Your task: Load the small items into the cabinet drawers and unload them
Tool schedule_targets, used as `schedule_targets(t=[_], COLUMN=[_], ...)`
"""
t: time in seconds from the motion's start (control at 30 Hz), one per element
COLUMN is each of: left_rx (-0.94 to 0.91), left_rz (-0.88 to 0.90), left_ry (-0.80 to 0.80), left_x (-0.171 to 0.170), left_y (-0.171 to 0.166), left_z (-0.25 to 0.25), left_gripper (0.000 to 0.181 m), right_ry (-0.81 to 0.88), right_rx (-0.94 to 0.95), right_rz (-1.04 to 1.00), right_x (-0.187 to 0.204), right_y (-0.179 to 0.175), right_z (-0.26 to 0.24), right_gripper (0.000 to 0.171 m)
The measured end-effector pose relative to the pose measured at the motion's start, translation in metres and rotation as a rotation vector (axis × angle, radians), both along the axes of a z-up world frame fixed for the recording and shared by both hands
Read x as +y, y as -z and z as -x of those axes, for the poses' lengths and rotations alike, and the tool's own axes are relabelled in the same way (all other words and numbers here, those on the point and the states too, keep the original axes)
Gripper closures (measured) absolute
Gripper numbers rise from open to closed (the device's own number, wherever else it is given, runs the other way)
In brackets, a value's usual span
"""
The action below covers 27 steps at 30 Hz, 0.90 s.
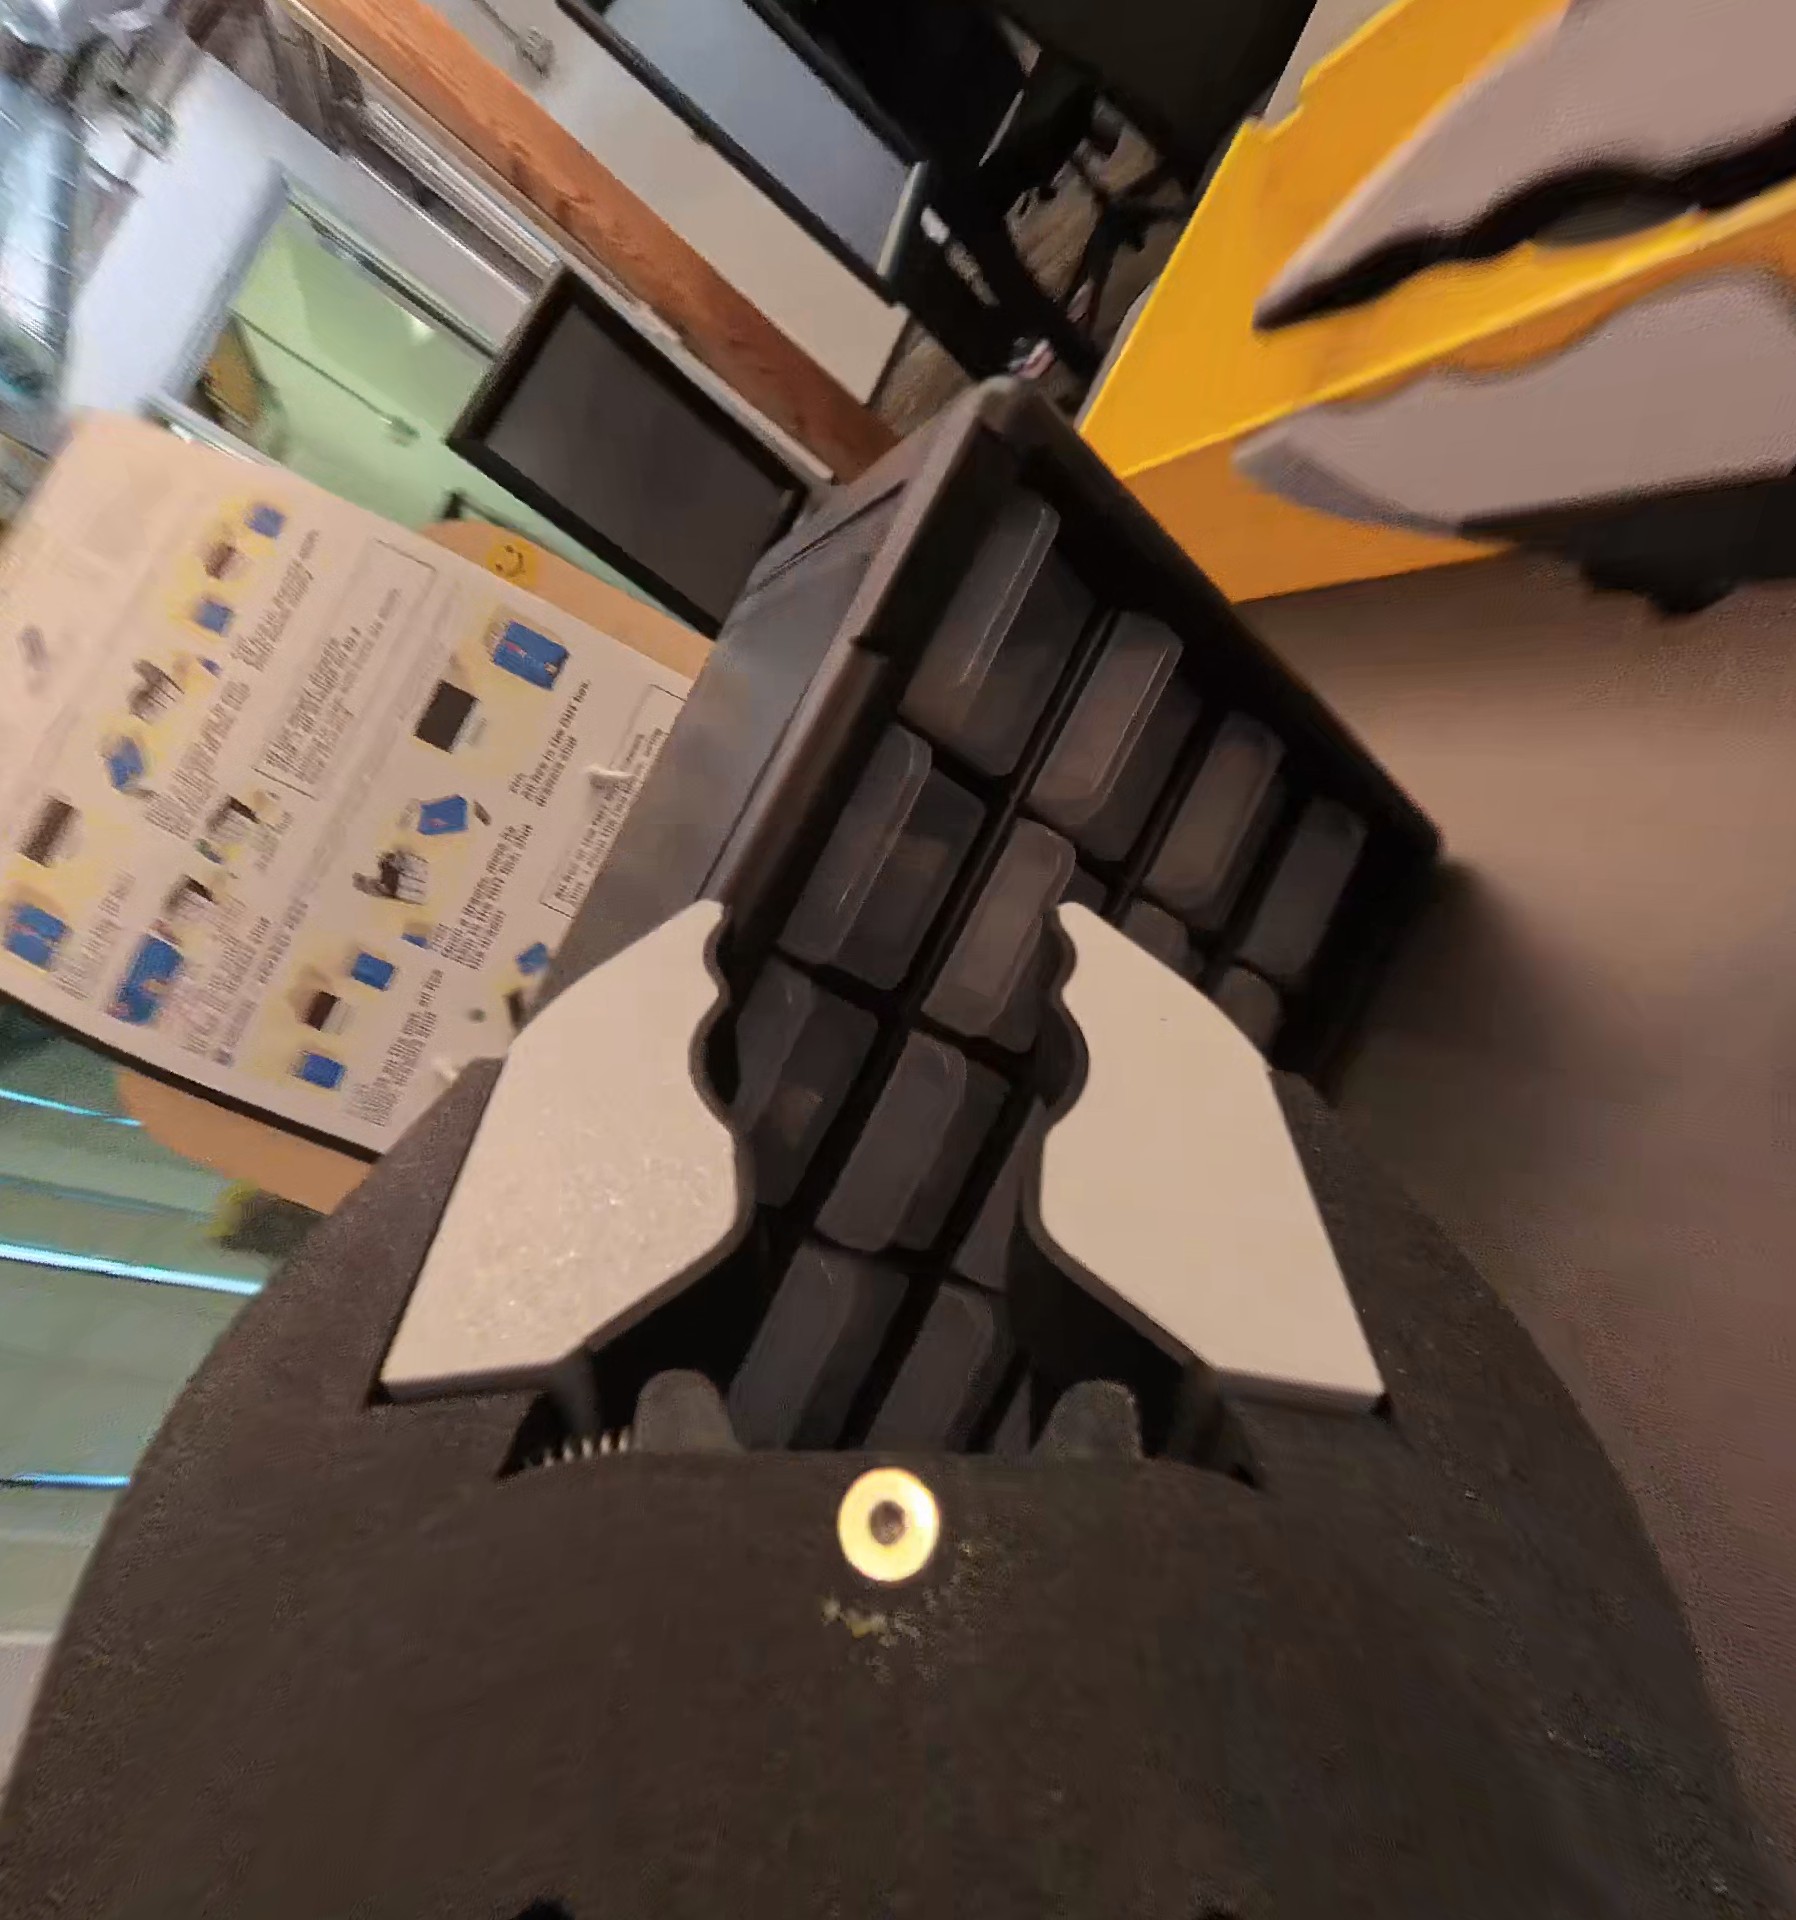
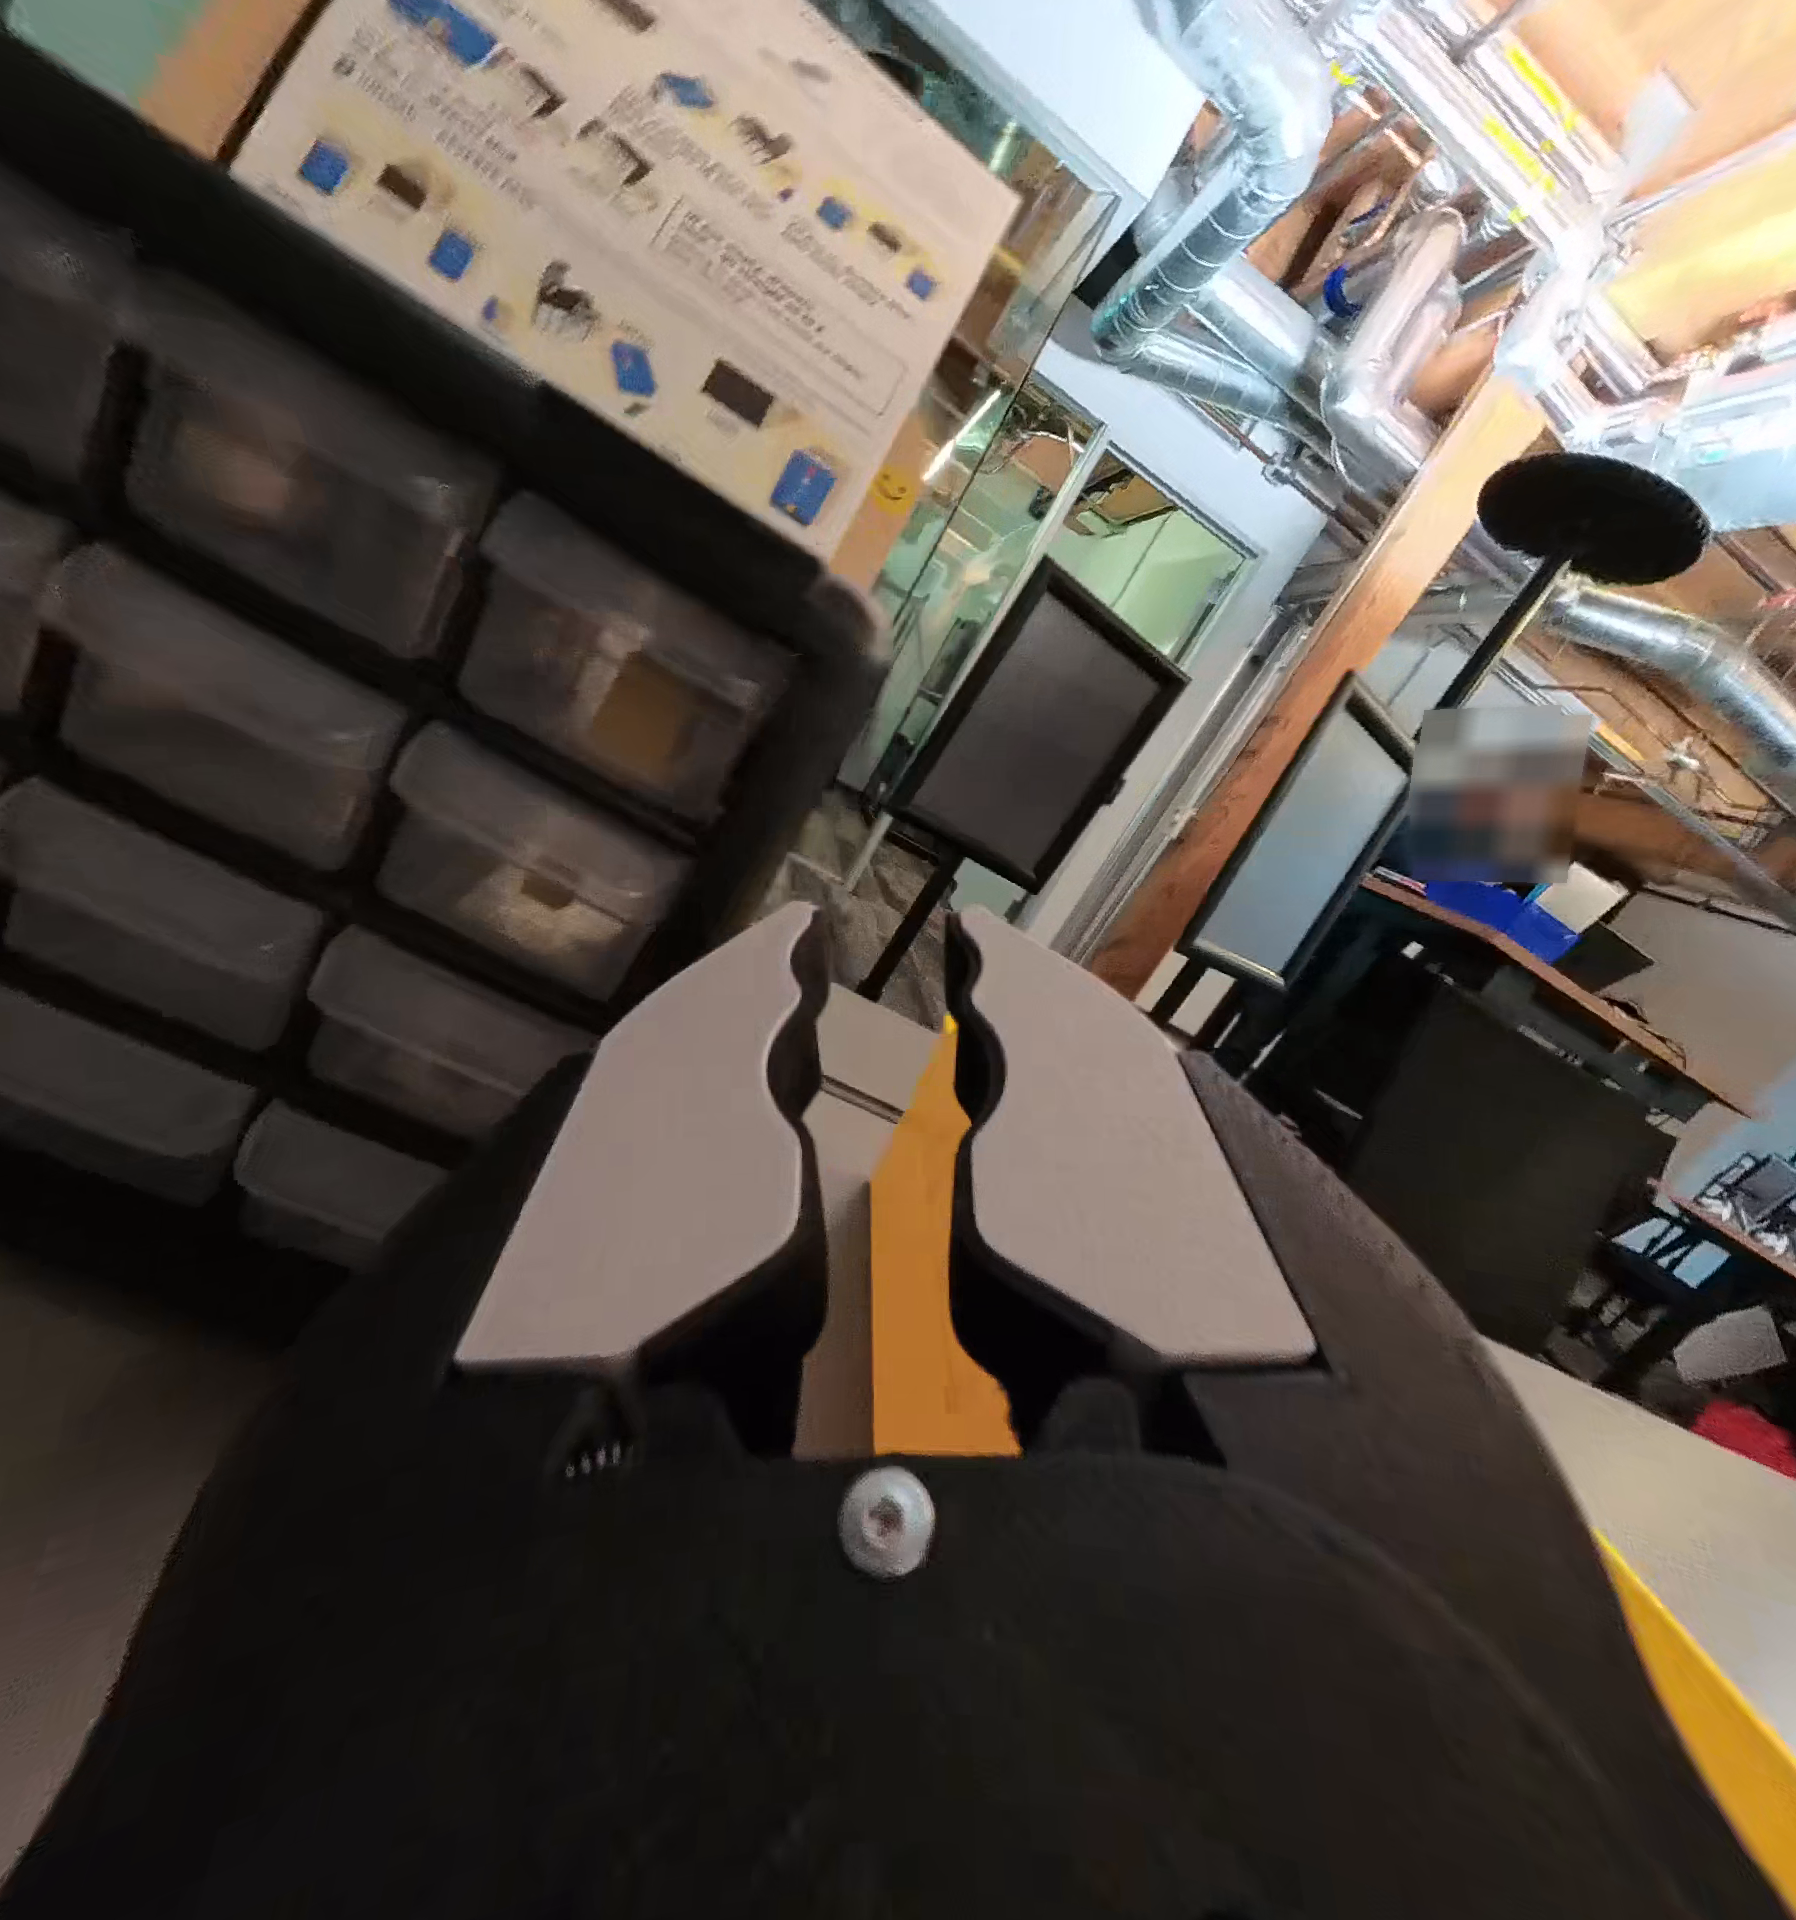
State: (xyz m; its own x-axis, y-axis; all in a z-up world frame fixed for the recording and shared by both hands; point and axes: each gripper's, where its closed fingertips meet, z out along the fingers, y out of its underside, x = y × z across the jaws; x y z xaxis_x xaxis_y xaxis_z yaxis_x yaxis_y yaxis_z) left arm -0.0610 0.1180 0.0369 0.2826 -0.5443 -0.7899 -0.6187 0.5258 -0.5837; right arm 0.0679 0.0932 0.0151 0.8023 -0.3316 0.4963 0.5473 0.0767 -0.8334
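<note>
Nearest, left gripper [image 1: 889,940] spread wide and empty, aimed at 12 o'clock into the cabinet [image 1: 987,831] of closed smoky drawers [image 2: 572,681]; right gripper [image 2: 886,940] parted only narrowly, nothing held, cabinet off at its 10 o'clock. Probably light, stiff, slick plastic drawers, best pinched at the front lip. Beyond, yellow bin [image 1: 1289,395] and poster [image 1: 260,779].
</note>
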Motion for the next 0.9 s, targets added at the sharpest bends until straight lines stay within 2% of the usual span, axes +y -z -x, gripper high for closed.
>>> schedule_targets(t=[0.17, 0.37, 0.47, 0.9], left_rx=[0.124, 0.22, 0.197, 0.148], left_rz=[-0.364, -0.513, -0.553, -0.728], left_ry=[-0.052, -0.074, -0.069, -0.071], left_x=[0.011, 0.016, 0.014, 0.004], left_y=[-0.002, 0.0, -0.005, -0.003], left_z=[-0.036, -0.059, -0.064, -0.071], left_gripper=[0.137, 0.137, 0.146, 0.159], right_ry=[0.036, 0.042, 0.04, 0.035], right_rx=[0.0, 0.084, 0.147, 0.213], right_rz=[-0.046, -0.096, -0.098, -0.111], right_x=[-0.01, -0.021, -0.023, -0.026], right_y=[-0.012, -0.024, -0.023, -0.023], right_z=[-0.011, -0.027, -0.037, -0.047], right_gripper=[0.149, 0.15, 0.15, 0.15])
